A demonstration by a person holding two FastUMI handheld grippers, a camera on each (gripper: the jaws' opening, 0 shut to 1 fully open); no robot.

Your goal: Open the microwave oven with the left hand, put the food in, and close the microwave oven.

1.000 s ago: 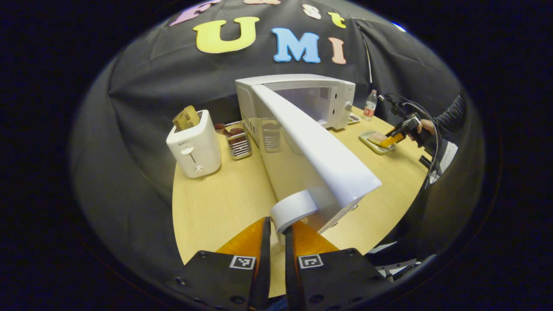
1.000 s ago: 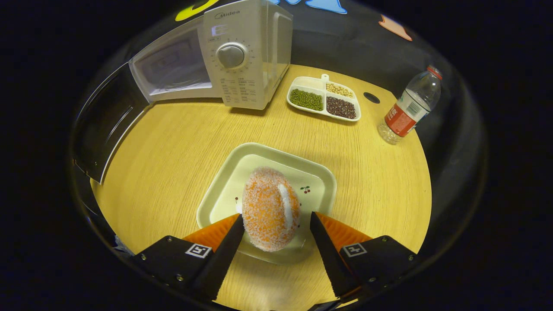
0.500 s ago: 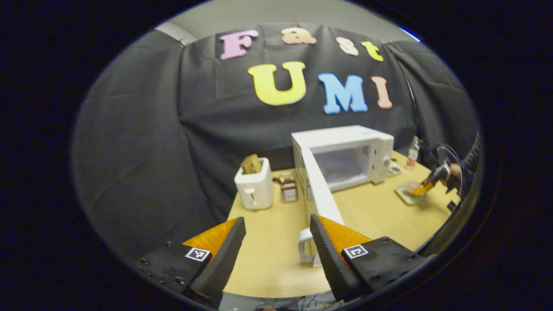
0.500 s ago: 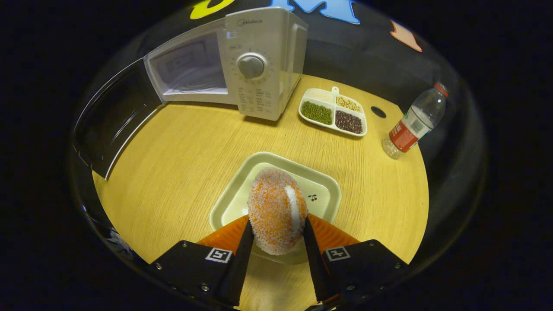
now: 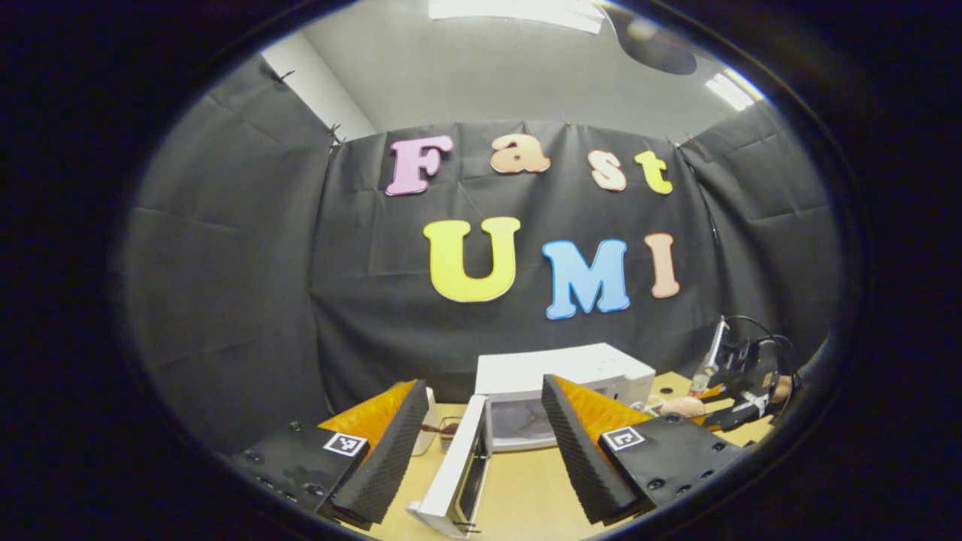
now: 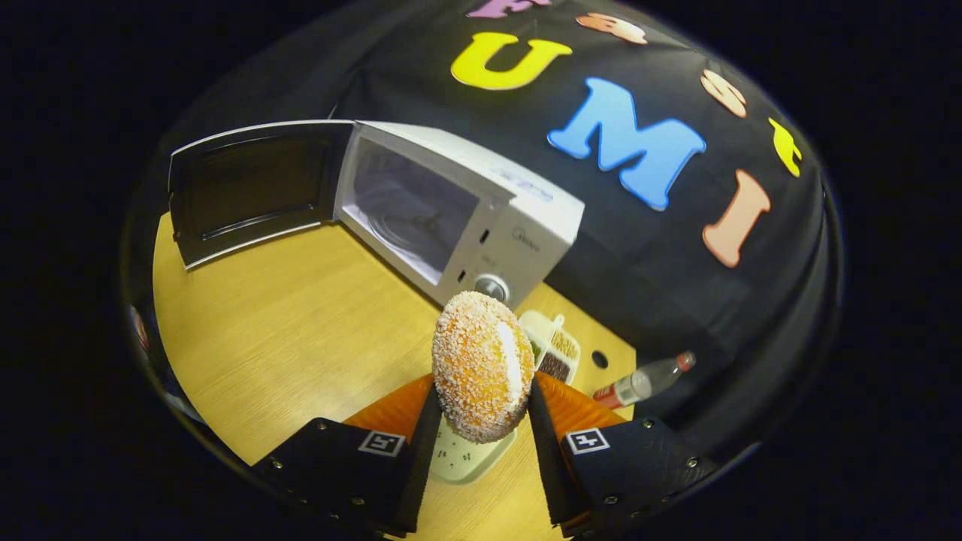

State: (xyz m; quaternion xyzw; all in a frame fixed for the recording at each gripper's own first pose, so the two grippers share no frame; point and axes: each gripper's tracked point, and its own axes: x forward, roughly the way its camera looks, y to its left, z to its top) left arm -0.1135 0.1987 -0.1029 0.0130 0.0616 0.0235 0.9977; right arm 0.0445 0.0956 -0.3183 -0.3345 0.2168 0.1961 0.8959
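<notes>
From the left gripper view, the left gripper (image 5: 475, 443) hangs with its fingers spread wide and nothing between them. Beyond the gap stands the microwave oven (image 5: 560, 394), its door (image 5: 455, 481) swung out toward the fingers. To the right of the fingers, farther off, a hand (image 5: 782, 388) holds the other gripper. Above is black cloth, a grey ceiling and ceiling lights.

From the right gripper view, the right gripper (image 6: 481, 409) has its fingers clamped on either side of the food (image 6: 482, 365), a crumb-coated orange bun, lifted clear of the pale tray (image 6: 462, 458) below. Past the fingertips sits the oven's open cavity. Right of the fingers lie a divided dish (image 6: 555, 346) of beans and a bottle (image 6: 639, 385) on the wooden table (image 6: 285, 338).
</notes>
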